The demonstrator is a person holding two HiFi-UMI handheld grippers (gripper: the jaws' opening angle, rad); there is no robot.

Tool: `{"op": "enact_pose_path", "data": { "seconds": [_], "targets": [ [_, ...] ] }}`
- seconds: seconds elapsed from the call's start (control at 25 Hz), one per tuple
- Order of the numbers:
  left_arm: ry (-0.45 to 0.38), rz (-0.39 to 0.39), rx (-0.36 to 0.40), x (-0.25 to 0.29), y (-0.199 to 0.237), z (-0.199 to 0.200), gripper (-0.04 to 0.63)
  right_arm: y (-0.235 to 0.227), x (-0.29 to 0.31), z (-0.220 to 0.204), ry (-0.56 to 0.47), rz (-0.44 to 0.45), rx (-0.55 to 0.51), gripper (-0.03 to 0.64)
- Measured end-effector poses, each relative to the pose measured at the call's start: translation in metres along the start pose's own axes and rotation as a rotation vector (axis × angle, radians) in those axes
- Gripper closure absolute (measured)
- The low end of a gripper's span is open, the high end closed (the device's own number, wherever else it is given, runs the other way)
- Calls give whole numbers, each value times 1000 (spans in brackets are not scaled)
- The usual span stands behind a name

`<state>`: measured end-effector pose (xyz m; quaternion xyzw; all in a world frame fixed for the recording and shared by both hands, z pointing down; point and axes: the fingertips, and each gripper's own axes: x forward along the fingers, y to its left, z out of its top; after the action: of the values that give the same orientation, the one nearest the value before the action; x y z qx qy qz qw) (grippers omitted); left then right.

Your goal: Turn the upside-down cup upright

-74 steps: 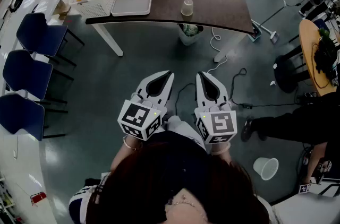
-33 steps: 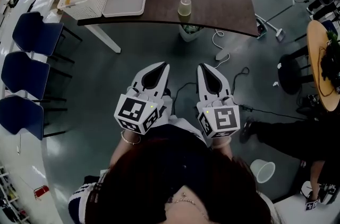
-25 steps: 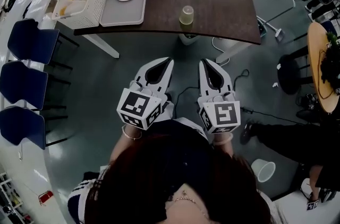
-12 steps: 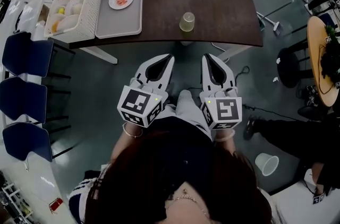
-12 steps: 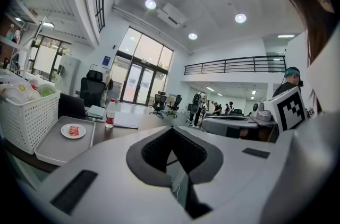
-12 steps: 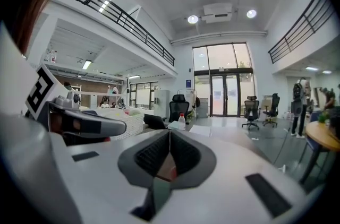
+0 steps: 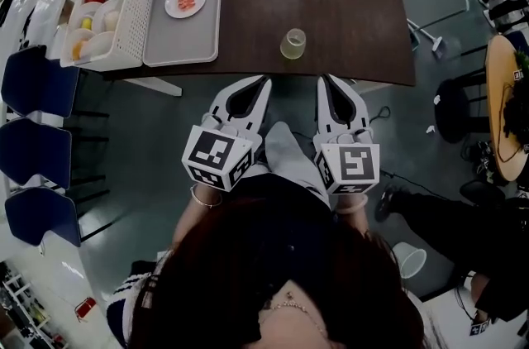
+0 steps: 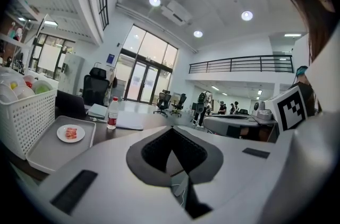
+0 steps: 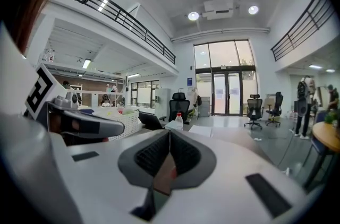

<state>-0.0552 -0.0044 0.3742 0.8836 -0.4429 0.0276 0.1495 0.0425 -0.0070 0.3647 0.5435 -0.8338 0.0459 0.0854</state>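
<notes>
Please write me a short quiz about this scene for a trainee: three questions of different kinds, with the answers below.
1. True or false: the left claw and the right claw are both shut and hold nothing.
2. Where on the table does the cup stand? A: near the edge closest to the person. B: at the far edge. C: it is not on the table.
3. How many blue chairs stand to the left of the table in the head view?
Key: 1 true; 2 A; 3 three.
</notes>
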Motion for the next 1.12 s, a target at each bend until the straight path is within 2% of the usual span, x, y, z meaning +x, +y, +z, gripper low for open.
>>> {"op": "enact_pose_path", "data": {
  "seconds": [0.4, 0.64, 1.12],
  "targets": [
    [-7, 49, -2, 74, 20, 10, 594, -52, 60, 2, 4, 60, -14, 603],
    [-9, 79, 9, 101, 30, 20, 594, -63, 87, 0, 17, 118, -16, 603],
    [16, 75, 25, 125, 65, 15, 594, -62, 125, -27, 61, 98, 14, 601]
  ]
}}
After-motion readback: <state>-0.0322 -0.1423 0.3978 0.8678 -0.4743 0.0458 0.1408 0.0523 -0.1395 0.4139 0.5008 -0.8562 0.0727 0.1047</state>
